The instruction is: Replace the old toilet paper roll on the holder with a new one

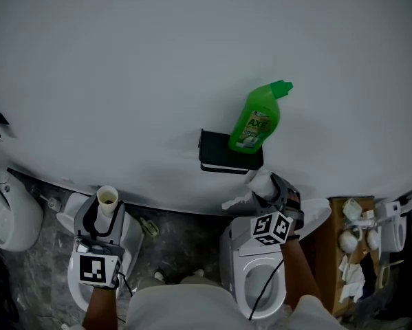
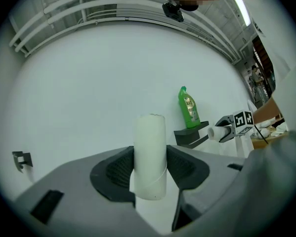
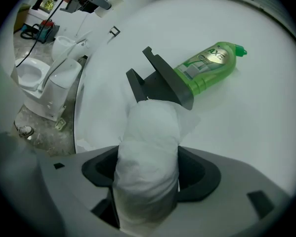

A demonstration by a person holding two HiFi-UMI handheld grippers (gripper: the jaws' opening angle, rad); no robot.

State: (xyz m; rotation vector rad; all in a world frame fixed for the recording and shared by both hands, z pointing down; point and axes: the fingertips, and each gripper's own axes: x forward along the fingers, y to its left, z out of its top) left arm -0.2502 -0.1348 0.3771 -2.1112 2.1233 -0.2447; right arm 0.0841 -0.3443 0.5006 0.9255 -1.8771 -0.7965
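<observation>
Gripping old tube point(image 2: 150, 154) w/ left fingers point(image 2: 113, 169), squeezing new roll point(image 3: 148, 152) w/ right fingers point(image 3: 199, 174) near holder point(image 3: 162, 80). Could knock cleaner bottle point(image 3: 207, 65) off or snag loose sheet if shoved in crooked.

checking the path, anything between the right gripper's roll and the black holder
Nothing; the head view shows only bare white wall between roll and holder.

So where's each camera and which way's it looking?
Head view: on the person's head, looking down at the black holder; both forearms show.
Left gripper view: rides the left gripper, looks past its cardboard tube; jaws show.
Right gripper view: rides the right gripper, looks past its toilet paper roll; jaws show.
All share the green bottle.
</observation>
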